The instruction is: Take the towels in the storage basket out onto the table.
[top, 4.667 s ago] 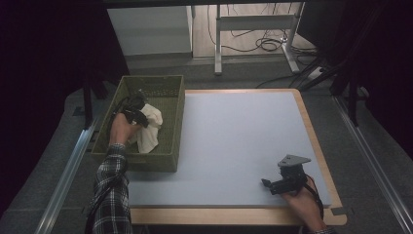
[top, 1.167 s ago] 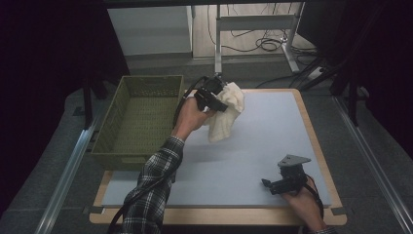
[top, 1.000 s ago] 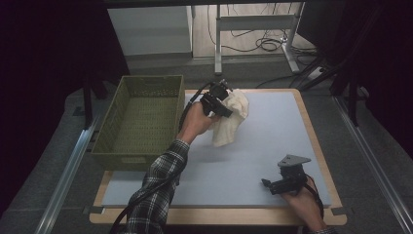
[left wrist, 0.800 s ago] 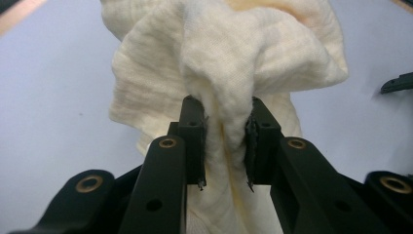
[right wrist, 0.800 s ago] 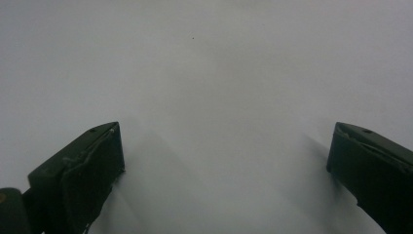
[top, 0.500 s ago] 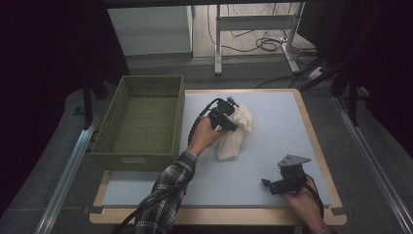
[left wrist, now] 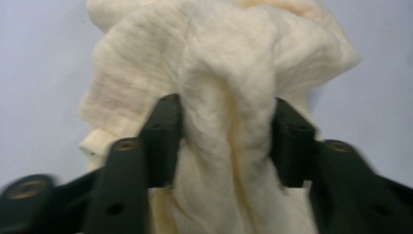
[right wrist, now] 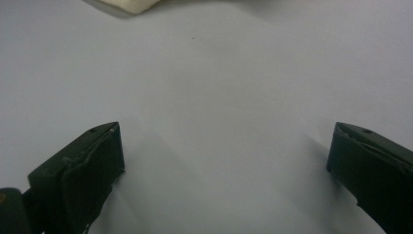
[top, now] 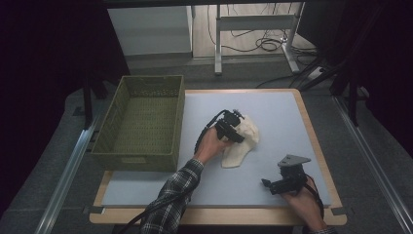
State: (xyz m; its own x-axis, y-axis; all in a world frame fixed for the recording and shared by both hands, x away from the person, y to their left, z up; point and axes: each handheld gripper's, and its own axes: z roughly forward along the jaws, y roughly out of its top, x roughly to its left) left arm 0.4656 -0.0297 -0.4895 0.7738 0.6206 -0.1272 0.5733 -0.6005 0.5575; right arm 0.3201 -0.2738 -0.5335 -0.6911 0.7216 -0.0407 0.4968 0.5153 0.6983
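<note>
Cloth (left wrist: 229, 97) bunched between left tongs' (left wrist: 226, 141) just-opening jaws.

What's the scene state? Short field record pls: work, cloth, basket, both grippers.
work: moving cloth out of basket onto mat
cloth: cream, crumpled, lying on the mat, right of basket
basket: green, on the table's left side, nothing seen inside
left gripper: over cloth, jaws just been opening, a fold between them
right gripper: open, resting low over bare mat, apart from cloth
</note>
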